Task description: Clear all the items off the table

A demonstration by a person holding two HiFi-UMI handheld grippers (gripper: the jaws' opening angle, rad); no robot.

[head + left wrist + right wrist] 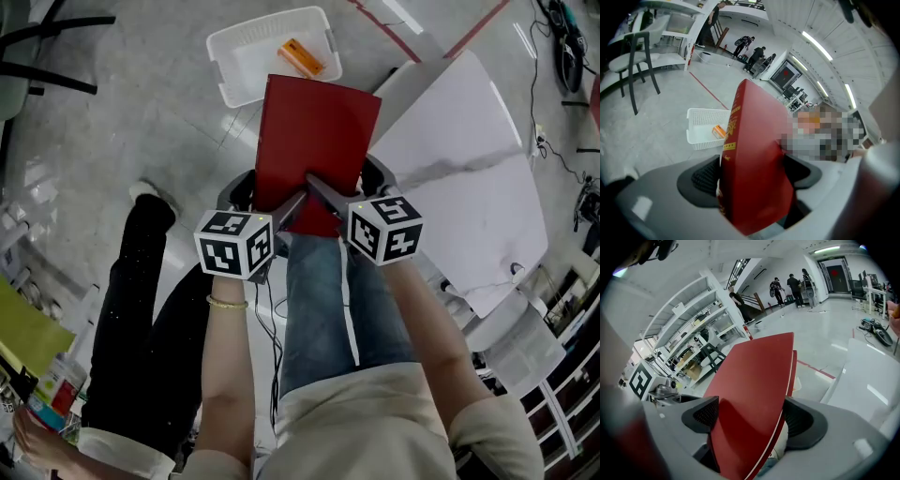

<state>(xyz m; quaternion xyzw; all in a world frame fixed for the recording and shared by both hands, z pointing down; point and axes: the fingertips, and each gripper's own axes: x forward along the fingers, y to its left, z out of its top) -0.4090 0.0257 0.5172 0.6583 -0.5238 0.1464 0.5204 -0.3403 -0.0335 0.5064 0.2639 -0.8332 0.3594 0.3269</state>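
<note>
While the red book hung clear of the table, short of the white basket on the floor, I judged the step to be the carry. Both forearms reached forward side by side. My left gripper and right gripper were each clamped on the book's near edge. The next move called for reaching farther out, lowering the book beside the orange box, then letting go.

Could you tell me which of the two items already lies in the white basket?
The small orange box; the red book is held in the left gripper and right gripper.
</note>
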